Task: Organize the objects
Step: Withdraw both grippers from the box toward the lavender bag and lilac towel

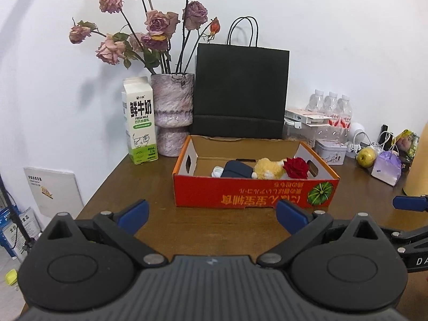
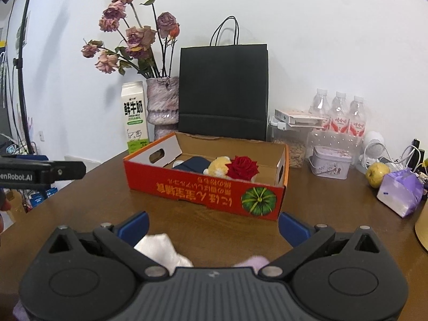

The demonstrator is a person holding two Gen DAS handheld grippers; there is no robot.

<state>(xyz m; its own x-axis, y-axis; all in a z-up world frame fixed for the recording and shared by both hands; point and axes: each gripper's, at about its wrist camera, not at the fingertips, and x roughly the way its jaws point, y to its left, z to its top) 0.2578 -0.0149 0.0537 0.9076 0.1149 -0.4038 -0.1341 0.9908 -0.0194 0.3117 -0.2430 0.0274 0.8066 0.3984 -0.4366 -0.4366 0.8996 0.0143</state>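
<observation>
White cloth (image 2: 163, 251) between spread fingers (image 2: 133, 226)

Wide-open right claw (image 2: 212, 226) over white cloth (image 2: 163, 251), facing red cardboard box (image 2: 203, 187) with red rose (image 2: 243, 168) inside.

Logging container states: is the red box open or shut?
Open. The red box has no lid; a red rose and plush toy show inside.
</observation>
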